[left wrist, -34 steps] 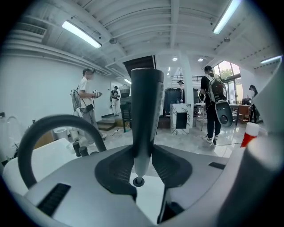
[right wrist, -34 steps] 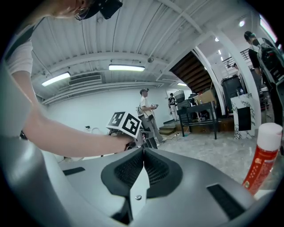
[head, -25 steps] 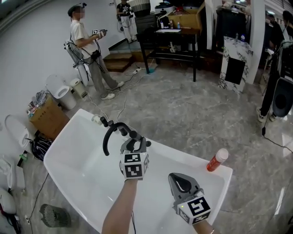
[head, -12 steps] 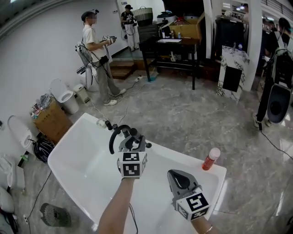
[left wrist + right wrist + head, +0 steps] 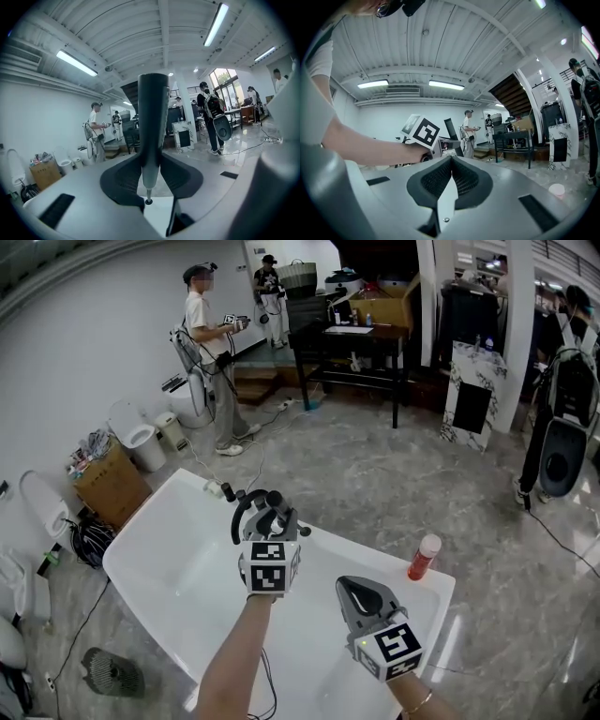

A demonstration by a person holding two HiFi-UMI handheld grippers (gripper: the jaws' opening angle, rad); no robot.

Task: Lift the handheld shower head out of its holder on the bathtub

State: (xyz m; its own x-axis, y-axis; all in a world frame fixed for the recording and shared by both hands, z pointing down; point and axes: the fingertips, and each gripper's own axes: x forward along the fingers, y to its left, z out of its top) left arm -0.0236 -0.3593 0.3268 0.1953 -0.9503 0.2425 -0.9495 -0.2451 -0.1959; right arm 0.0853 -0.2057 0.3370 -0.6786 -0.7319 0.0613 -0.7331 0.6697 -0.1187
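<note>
My left gripper (image 5: 270,524) is shut on the dark handle of the shower head (image 5: 272,512), held above the white bathtub (image 5: 159,563). Its black hose (image 5: 239,517) arcs down toward the fittings (image 5: 221,490) on the tub's far rim. In the left gripper view the handle (image 5: 153,117) stands upright, clamped between the pads of the left gripper (image 5: 149,176). My right gripper (image 5: 361,596) hovers over the tub's right half, shut and empty; in the right gripper view this gripper (image 5: 451,171) has its pads touching. That view also shows the left gripper's marker cube (image 5: 421,131).
A red bottle with a white cap (image 5: 424,557) stands on the tub's right rim. A cardboard box (image 5: 105,486) and a toilet (image 5: 131,432) sit left of the tub. A person (image 5: 208,352) stands beyond, near a black table (image 5: 352,343). A speaker (image 5: 561,457) stands at right.
Both grippers have risen over the tub. The shower head has come up and away from the rim fittings with the left gripper, its hose trailing.
</note>
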